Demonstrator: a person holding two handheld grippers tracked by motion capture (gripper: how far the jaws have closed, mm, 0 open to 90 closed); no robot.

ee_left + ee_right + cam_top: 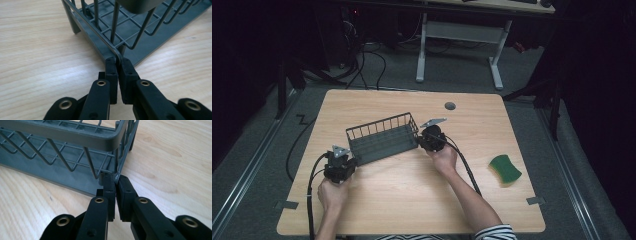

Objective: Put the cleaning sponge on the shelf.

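The basket (pixel 383 138) is dark grey coated wire: a rectangular grid floor, thin upright and zigzag bars for walls, a thicker rounded rim, and a solid grey plate under it. It sits on a pale wood-grain table (pixel 412 200), left of centre. Its long axis runs diagonally across the table, the near-left end toward my left hand (pixel 332 192) and the far-right end toward my right hand (pixel 443 159).

My left gripper (pixel 117 62) has its jaws nearly together, pinched on the curved wire at the basket's near-left bottom corner; a thin sliver of gap is left between the black ribbed pads. My right gripper (pixel 115 180) is likewise closed on a thin upright wire at the basket's right end corner, with the jaws almost meeting around it.

A green sponge (pixel 505 169) with a wavy outline and yellow underside lies on the table well apart to the right, near the edge.
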